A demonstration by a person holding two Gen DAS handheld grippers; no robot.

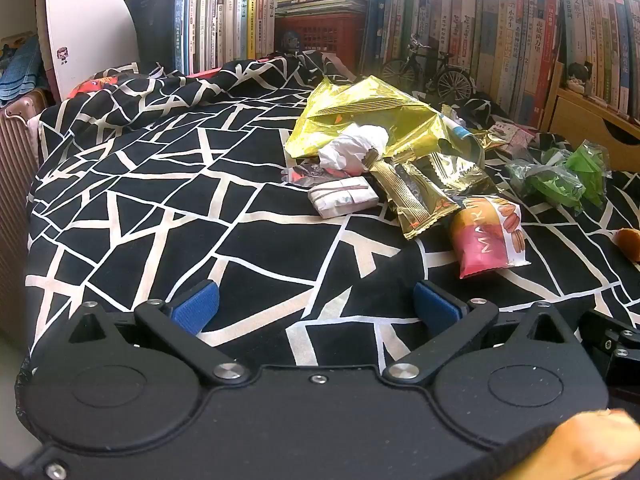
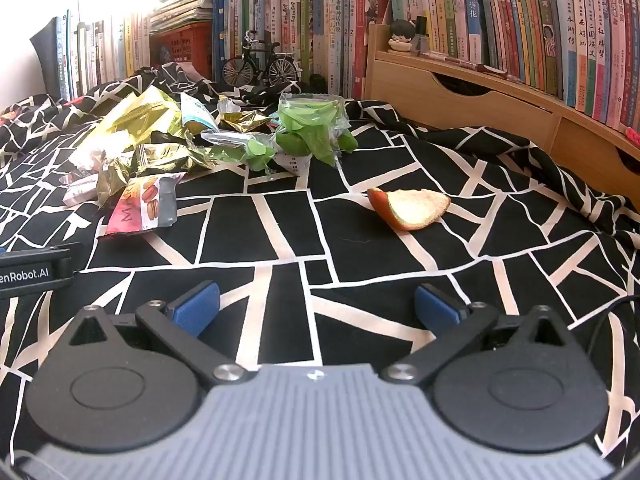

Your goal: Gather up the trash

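Note:
Trash lies heaped on a black-and-white patterned cloth (image 1: 160,208). In the left wrist view I see a big yellow foil bag (image 1: 360,108), crumpled white paper (image 1: 354,148), a small white packet (image 1: 343,197), gold wrappers (image 1: 424,200), a pink macaron packet (image 1: 488,240) and green plastic wrappers (image 1: 560,180). My left gripper (image 1: 316,306) is open above bare cloth, short of the pile. In the right wrist view an orange peel (image 2: 412,208) lies ahead, the macaron packet (image 2: 144,208) and green wrappers (image 2: 312,136) further left. My right gripper (image 2: 318,306) is open, nothing between its fingers.
Rows of books (image 2: 480,20) line the back, with a red crate (image 1: 320,36), a model bicycle (image 2: 262,66) and a wooden shelf unit (image 2: 480,96) at the right. A pink suitcase (image 1: 16,184) stands at the left. A hand (image 1: 592,444) holds the left gripper.

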